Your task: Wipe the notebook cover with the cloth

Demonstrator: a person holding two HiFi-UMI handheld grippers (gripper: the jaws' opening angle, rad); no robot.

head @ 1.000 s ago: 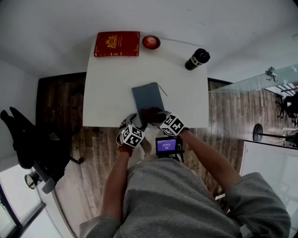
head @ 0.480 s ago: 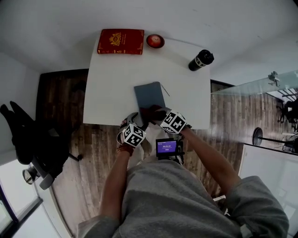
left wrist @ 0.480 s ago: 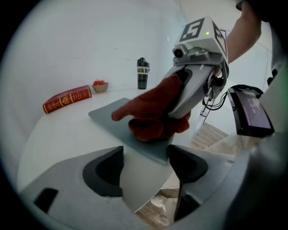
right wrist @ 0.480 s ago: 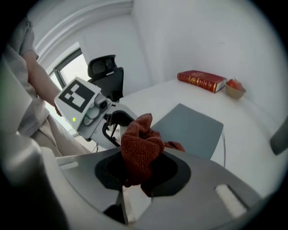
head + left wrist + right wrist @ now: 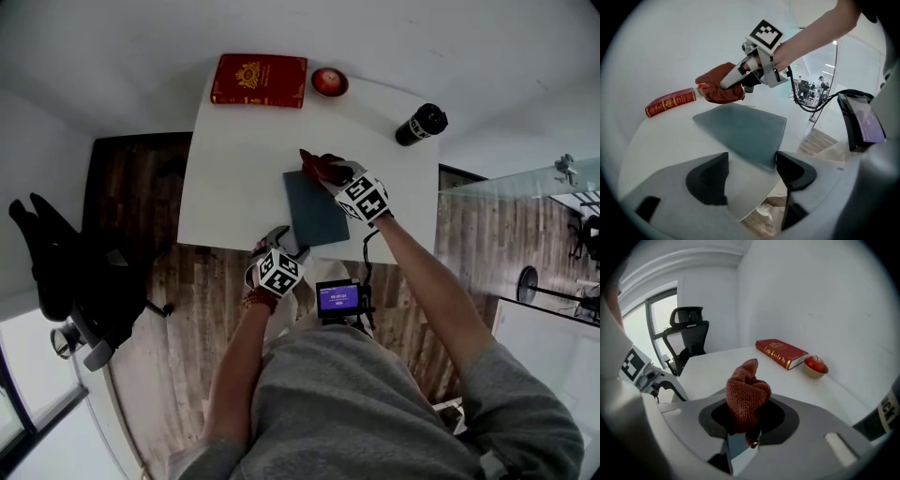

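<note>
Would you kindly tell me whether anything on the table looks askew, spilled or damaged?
Nothing spilled or damaged. The notebook lies slightly skewed near the table's front edge; the cloth is bunched in the right gripper.

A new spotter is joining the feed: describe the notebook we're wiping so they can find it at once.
On the white table, look near the edge closest to the person, where the notebook lies flat. Unlike the thick red book at the far edge, it is thin with a plain grey-blue cover, and the right gripper holds a reddish-brown cloth at its far edge.
</note>
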